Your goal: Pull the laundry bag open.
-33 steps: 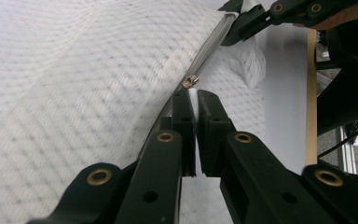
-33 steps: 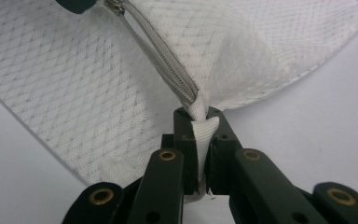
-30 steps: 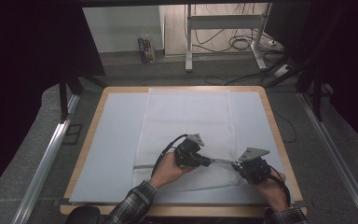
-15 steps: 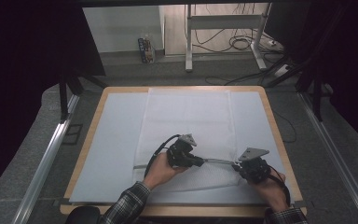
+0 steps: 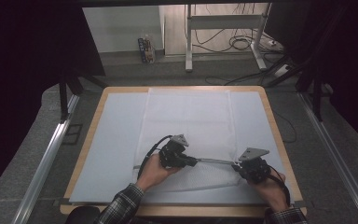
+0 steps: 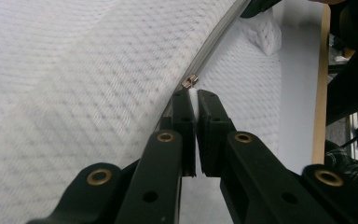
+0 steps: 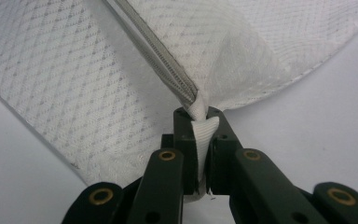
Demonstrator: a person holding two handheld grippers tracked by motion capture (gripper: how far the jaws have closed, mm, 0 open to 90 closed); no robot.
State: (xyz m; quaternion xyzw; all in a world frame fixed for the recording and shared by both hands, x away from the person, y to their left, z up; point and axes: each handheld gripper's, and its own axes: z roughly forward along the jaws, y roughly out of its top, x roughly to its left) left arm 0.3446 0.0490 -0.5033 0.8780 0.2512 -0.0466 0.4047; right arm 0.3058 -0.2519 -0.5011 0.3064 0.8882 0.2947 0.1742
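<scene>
A white mesh fabric cover (image 5: pixel 191 116) lies flat on the table, with a grey zipper (image 5: pixel 214 161) along its near edge. My left gripper (image 5: pixel 195 162) is shut on the zipper pull, a thin white tab (image 6: pixel 194 99) just behind the small metal slider (image 6: pixel 192 81). At the zipper's right end my right gripper (image 5: pixel 235 167) is shut on the cover's corner (image 7: pixel 203 128), with bunched fabric between its jaws. The zipper (image 7: pixel 163 65) runs taut from that corner away to the upper left. The cover's weave (image 6: pixel 74 93) spreads to the left of the left gripper (image 6: pixel 195 95).
A pale blue mat (image 5: pixel 116 140) covers the wooden table (image 5: pixel 275 126) under the cover. Metal rails (image 5: pixel 46 154) run along both sides of the table. Beyond the far edge stand a metal frame (image 5: pixel 189 42), floor cables (image 5: pixel 242 44) and a small box (image 5: pixel 145 49).
My left gripper has slid to the left along the zipper with the pull, away from the right gripper. The right gripper has kept its place on the corner.
</scene>
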